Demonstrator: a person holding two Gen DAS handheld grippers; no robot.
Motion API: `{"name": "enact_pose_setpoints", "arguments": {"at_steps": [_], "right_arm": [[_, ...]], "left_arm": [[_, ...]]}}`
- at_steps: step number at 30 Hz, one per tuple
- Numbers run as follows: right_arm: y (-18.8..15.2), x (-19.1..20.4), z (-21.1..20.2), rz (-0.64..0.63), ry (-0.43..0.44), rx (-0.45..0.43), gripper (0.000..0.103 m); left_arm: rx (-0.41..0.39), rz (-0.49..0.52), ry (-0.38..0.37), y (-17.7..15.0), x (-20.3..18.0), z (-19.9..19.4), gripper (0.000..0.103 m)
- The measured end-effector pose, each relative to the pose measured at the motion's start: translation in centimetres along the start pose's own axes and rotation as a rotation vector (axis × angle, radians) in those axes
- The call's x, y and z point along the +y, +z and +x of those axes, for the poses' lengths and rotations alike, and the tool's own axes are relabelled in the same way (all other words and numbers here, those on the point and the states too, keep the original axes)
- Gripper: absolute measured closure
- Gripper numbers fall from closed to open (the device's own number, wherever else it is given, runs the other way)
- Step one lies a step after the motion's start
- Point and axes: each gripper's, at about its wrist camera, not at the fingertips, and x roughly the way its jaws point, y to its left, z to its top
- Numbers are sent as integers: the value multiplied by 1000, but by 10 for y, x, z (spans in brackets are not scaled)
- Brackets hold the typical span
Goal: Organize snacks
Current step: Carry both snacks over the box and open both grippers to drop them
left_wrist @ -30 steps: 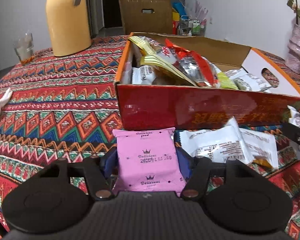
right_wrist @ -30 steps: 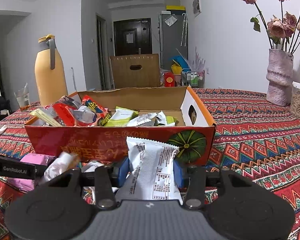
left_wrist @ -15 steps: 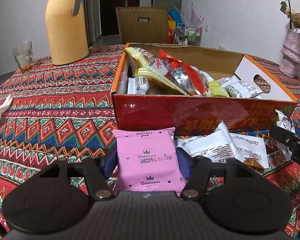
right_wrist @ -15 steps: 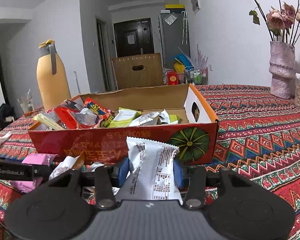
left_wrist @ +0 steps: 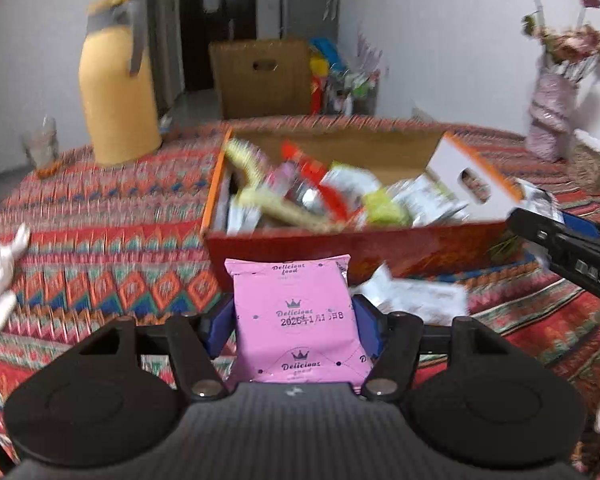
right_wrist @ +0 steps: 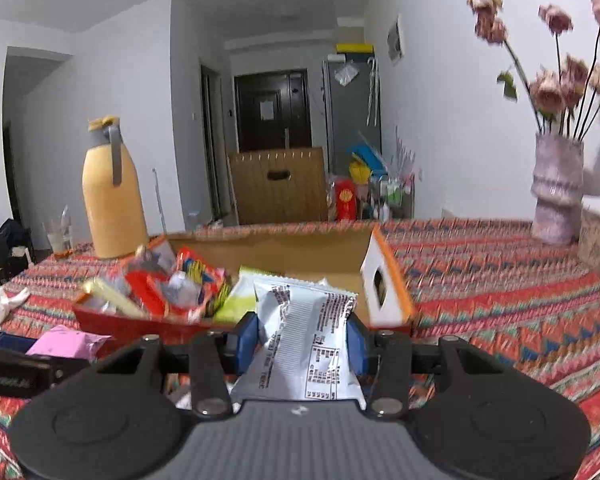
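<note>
- Though the left view is blurred, the left gripper (left_wrist: 296, 322) clamps the pink packet (left_wrist: 298, 320) across its middle; probably light, soft, crushable.
- The right gripper (right_wrist: 302, 338) pinches the white packet (right_wrist: 306, 344) likewise; slick film, so grip mid-body.

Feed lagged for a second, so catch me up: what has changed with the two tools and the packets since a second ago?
Both tools have risen. The right tool lifted its white packet from in front of the box wall to above the rim of the box. The left tool lifted the pink packet less; it is still before the red wall. Nothing was released: both stay clamped. Box, flask and vase unmoved.
</note>
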Motion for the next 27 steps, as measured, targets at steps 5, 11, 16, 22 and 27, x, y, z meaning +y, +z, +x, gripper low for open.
{"name": "enact_pose_setpoints", "arguments": {"at_steps": [5, 11, 16, 22, 27], "right_arm": [[26, -5, -7, -15, -17, -56, 58], [52, -6, 5, -37, -29, -91, 58], [61, -6, 32, -36, -34, -70, 58], [57, 2, 73, -40, -63, -24, 58], [43, -1, 92, -34, -79, -4, 58]], "left_arm": [[-90, 21, -13, 27, -18, -24, 40], [-159, 18, -3, 60, -30, -23, 40], [-169, -28, 8, 82, -28, -4, 40], [-156, -84, 46, 91, -26, 34, 40], [-165, -115, 75, 86, -21, 59, 40]]}}
